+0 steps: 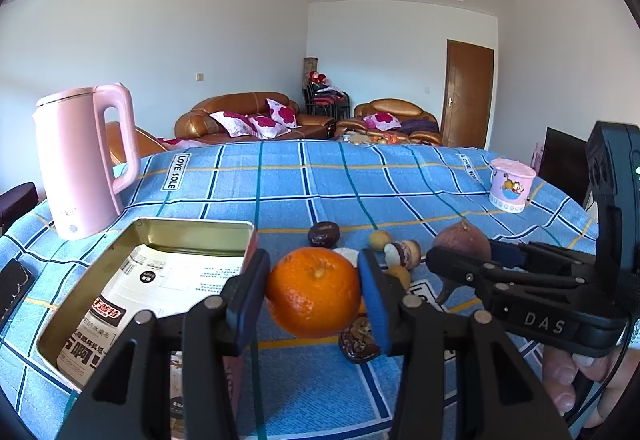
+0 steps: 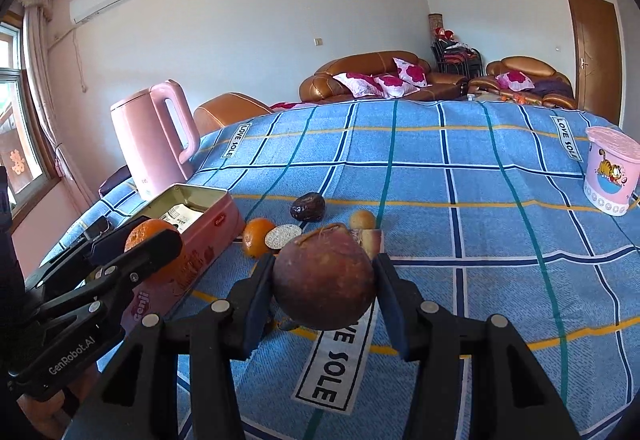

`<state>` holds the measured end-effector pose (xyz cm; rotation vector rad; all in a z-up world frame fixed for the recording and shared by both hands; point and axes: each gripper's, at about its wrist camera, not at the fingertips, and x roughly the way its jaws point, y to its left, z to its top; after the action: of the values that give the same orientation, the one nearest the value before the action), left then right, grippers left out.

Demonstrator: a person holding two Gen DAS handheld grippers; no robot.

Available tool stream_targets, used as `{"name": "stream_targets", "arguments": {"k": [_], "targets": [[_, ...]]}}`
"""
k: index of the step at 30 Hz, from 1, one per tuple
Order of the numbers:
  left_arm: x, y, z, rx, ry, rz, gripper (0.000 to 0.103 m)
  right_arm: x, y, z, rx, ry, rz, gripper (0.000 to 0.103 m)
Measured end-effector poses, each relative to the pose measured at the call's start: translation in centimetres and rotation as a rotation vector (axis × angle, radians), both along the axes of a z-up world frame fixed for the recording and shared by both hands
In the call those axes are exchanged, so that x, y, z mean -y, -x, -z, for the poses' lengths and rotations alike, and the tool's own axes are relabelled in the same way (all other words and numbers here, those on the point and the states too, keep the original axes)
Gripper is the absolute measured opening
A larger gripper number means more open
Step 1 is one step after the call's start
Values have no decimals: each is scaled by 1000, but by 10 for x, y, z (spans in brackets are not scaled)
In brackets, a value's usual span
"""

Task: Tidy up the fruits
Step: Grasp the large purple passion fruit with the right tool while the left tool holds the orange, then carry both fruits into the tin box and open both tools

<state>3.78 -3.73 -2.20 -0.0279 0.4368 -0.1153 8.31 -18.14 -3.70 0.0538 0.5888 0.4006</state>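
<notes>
My left gripper (image 1: 314, 294) is shut on an orange (image 1: 314, 292), held above the blue checked tablecloth just right of an open pink tin (image 1: 172, 236) with a printed packet inside. My right gripper (image 2: 324, 290) is shut on a round brown-purple fruit (image 2: 324, 280), held above the cloth; it also shows in the left wrist view (image 1: 464, 240). The left gripper with its orange (image 2: 146, 234) shows at the left of the right wrist view, beside the tin (image 2: 192, 240). Another orange (image 2: 256, 236), a dark date (image 2: 307, 206) and small pieces lie on the cloth.
A pink kettle (image 1: 84, 163) stands behind the tin at the left. A pink cartoon cup (image 1: 510, 183) sits at the far right of the table. A dark object (image 1: 12, 288) lies at the left edge. Sofas and a door are beyond the table.
</notes>
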Motion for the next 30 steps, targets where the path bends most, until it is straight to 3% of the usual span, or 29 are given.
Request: {"name": "stream_targets", "arguments": {"k": [30], "targets": [[4,17,-7,96,-21,2,47,6,26,-13,154,-25,6,51]]}}
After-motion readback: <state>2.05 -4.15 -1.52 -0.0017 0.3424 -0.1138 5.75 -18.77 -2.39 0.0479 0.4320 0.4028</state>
